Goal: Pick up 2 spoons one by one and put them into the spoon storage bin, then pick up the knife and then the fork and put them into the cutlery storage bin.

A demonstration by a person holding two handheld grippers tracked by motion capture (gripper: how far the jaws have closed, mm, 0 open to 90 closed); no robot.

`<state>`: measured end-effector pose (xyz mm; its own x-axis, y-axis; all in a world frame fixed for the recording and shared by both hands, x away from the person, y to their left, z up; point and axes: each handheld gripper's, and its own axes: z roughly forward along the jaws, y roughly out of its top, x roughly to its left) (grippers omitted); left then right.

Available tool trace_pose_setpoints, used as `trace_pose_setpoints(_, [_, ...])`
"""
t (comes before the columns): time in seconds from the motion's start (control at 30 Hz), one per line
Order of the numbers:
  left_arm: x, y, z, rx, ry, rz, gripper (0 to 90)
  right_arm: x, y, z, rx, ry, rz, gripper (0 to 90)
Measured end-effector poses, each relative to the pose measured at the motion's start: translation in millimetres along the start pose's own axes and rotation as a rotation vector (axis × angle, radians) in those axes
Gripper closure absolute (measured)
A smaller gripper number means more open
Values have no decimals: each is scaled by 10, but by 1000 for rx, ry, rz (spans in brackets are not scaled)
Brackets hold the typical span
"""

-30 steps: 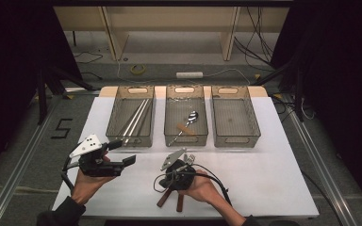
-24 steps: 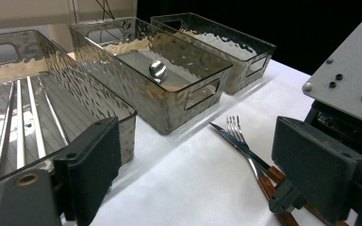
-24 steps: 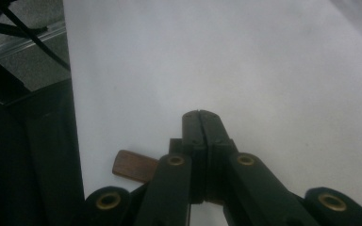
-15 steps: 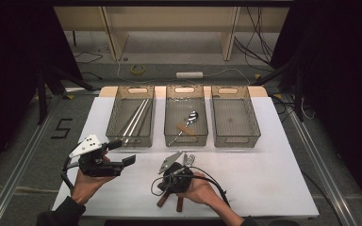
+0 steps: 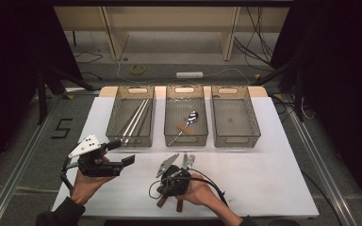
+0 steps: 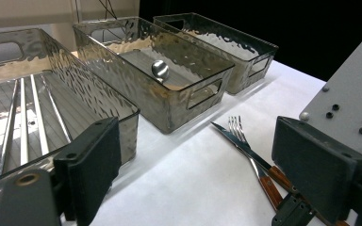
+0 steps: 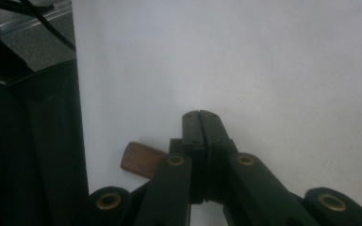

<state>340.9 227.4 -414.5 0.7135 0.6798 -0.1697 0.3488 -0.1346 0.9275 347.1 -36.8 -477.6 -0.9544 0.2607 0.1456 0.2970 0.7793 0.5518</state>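
Almost nothing has moved since the earlier pictures: both hands sit in nearly the same spots on the white table, and the right one has only shifted a tiny bit.

The right gripper is shut tight, its two black jaws pressed flat together with nothing between them. In the right gripper view it points down at the bare white table, and a brown wooden handle end pokes out just beside it. From the high view, the right hand rests over the wooden handles of a silver fork with a wooden handle and a silver knife with a wooden handle. They lie side by side on the table, close in front of the middle bin, with their metal ends pointing toward the bins.

The left gripper is open, its jaws wide apart and empty. It is held by the left hand near the left bin.

Three clear plastic bins stand in a row. The left bin holds long silver sticks. The middle bin holds a shiny spoon. The right bin is next to them.
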Motion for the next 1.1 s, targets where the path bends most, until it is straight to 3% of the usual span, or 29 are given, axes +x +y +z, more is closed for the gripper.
trace_pose_setpoints(0.4, [3,6,13,3,-4,3,160,10,-10,20,36,22,8,900])
trace_pose_setpoints(0.43, [4,7,14,2,-5,4,160,1,-16,13,46,26,-10,900])
trace_pose_setpoints(0.67, [5,8,14,2,-3,5,160,0,-31,-14,73,43,-15,900])
trace_pose_setpoints(1.1, [4,-1,5,3,-2,5,160,-4,-184,-171,134,53,-16,900])
